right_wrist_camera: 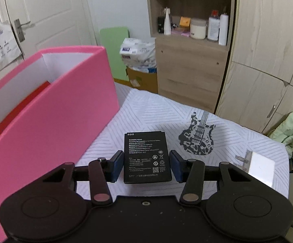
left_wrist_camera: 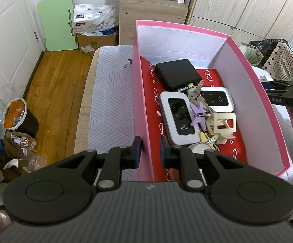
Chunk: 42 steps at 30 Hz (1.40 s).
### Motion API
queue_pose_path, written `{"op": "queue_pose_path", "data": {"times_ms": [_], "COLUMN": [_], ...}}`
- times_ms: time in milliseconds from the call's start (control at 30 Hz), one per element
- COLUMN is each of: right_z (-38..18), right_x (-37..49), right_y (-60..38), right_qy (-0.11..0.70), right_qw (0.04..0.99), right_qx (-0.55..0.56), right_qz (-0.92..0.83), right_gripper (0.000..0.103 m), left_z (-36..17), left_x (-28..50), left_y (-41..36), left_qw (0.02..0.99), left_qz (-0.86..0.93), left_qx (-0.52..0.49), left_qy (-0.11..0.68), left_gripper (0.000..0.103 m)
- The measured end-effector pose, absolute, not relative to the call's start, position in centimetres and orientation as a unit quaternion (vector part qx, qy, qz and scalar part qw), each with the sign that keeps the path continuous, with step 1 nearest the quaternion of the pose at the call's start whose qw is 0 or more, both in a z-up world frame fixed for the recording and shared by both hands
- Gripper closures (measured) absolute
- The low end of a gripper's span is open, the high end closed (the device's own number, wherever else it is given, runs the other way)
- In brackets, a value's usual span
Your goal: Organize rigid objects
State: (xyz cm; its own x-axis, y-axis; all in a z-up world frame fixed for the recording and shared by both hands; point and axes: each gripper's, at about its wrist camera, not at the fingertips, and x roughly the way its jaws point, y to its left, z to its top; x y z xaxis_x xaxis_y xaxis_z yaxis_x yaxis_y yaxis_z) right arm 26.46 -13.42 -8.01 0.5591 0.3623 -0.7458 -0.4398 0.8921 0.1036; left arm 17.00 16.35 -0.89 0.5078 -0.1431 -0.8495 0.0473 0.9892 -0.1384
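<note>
Our left gripper (left_wrist_camera: 150,151) pinches the near left wall of the pink box (left_wrist_camera: 253,77), one pad on either side of it. Inside lie two Wi-Fi routers (left_wrist_camera: 179,118), keys (left_wrist_camera: 197,96) and a black case (left_wrist_camera: 176,73). Our right gripper (right_wrist_camera: 146,166) has its jaws spread around the black battery (right_wrist_camera: 146,158), which lies flat on the patterned cloth (right_wrist_camera: 146,111) to the right of the box; narrow gaps show at both pads.

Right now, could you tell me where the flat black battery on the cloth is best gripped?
Grip the battery across its two long edges, coming from above. It lies flat, label up, and the right tool already straddles it; those edges are straight and parallel.
</note>
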Motion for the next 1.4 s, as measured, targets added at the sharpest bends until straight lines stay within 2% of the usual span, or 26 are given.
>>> {"op": "queue_pose_path", "data": {"times_ms": [267, 500, 733, 767, 800, 833, 867, 967, 1100, 1400], "right_z": [-3.8, 1.4, 1.7, 1.3, 0.9, 0.7, 0.4, -0.7, -1.9, 2.2], "right_x": [22.6, 18.6, 18.3, 18.6, 19.1, 19.5, 20.0, 21.9, 23.4, 22.6], "right_y": [-12.8, -9.3, -3.4, -2.6, -1.7, -1.0, -0.4, 1.5, 1.4, -6.8], "right_qy": [0.355, 0.297, 0.327, 0.334, 0.342, 0.352, 0.361, 0.388, 0.418, 0.373], "right_qw": [0.902, 0.890, 0.838, 0.836, 0.832, 0.827, 0.823, 0.811, 0.809, 0.866], "right_qx": [-0.037, -0.059, -0.096, -0.104, -0.112, -0.113, -0.112, -0.123, -0.096, -0.019], "right_qz": [0.242, 0.342, 0.426, 0.423, 0.422, 0.424, 0.424, 0.420, 0.402, 0.334], "right_gripper": [0.048, 0.048, 0.048, 0.058, 0.080, 0.083, 0.082, 0.089, 0.089, 0.085], "left_z": [-0.9, -0.9, -1.0, -1.0, -1.0, -1.0, -1.0, -1.0, -1.0, -1.1], "left_x": [17.0, 17.0, 16.9, 16.8, 16.8, 16.8, 16.7, 16.8, 16.8, 16.8], "left_y": [16.3, 16.4, 16.6, 16.7, 16.8, 16.8, 16.8, 16.8, 17.0, 17.0], "left_qw": [0.867, 0.868, 0.869, 0.869, 0.870, 0.870, 0.870, 0.870, 0.870, 0.870], "left_qz": [-0.054, -0.055, -0.058, -0.059, -0.059, -0.060, -0.061, -0.062, -0.065, -0.070], "left_qx": [-0.047, -0.055, -0.060, -0.061, -0.063, -0.065, -0.065, -0.064, -0.067, -0.064], "left_qy": [0.493, 0.491, 0.487, 0.487, 0.486, 0.486, 0.485, 0.486, 0.485, 0.484], "left_gripper": [0.086, 0.086, 0.086, 0.086, 0.086, 0.086, 0.086, 0.086, 0.086, 0.086]}}
